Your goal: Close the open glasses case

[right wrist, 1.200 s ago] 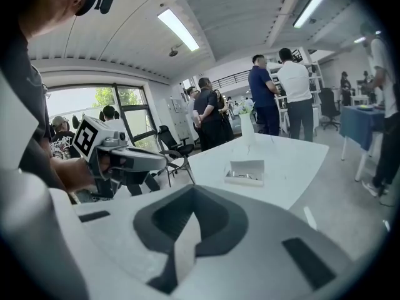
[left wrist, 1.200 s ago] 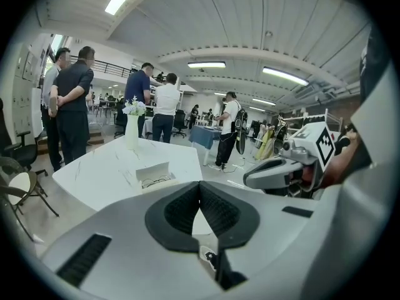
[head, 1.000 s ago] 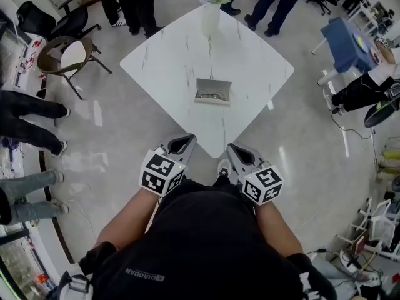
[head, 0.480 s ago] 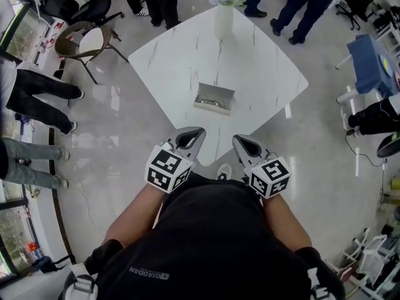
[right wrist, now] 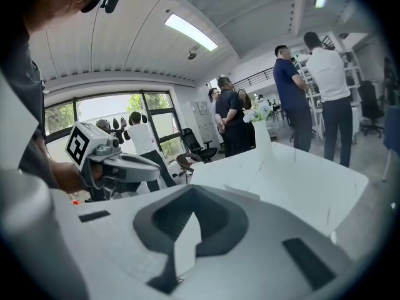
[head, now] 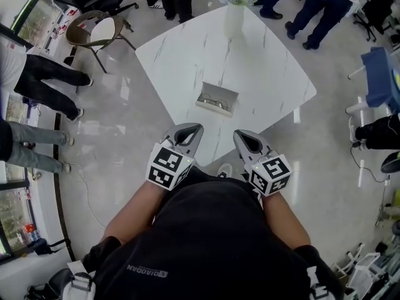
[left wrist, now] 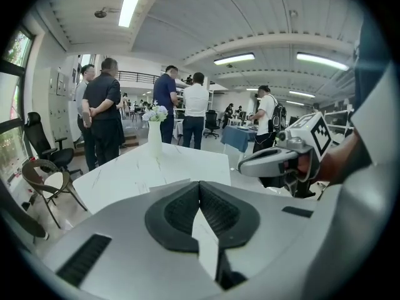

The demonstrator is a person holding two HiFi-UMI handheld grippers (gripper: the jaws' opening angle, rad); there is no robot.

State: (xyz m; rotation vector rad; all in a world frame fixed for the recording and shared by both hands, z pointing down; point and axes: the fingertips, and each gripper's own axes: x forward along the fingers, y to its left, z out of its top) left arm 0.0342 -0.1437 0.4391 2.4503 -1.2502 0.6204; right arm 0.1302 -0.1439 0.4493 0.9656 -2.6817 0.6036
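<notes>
Only overhead is the glasses case (head: 217, 99) visibly open; left gripper (head: 197, 130), right gripper (head: 239, 135) jaws pressed together.

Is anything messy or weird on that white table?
Nothing stands out. The glasses case lies open on the table, the vase of flowers stands upright at the far corner, and nothing is spilled. The left hand-held gripper and right hand-held gripper are shut and empty.

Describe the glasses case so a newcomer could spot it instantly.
Find the white marble table. Its far corner holds a tall white vase of flowers. Nearer the middle lies the glasses case, a low grey rectangular box with its lid open, unlike the upright vase.
</notes>
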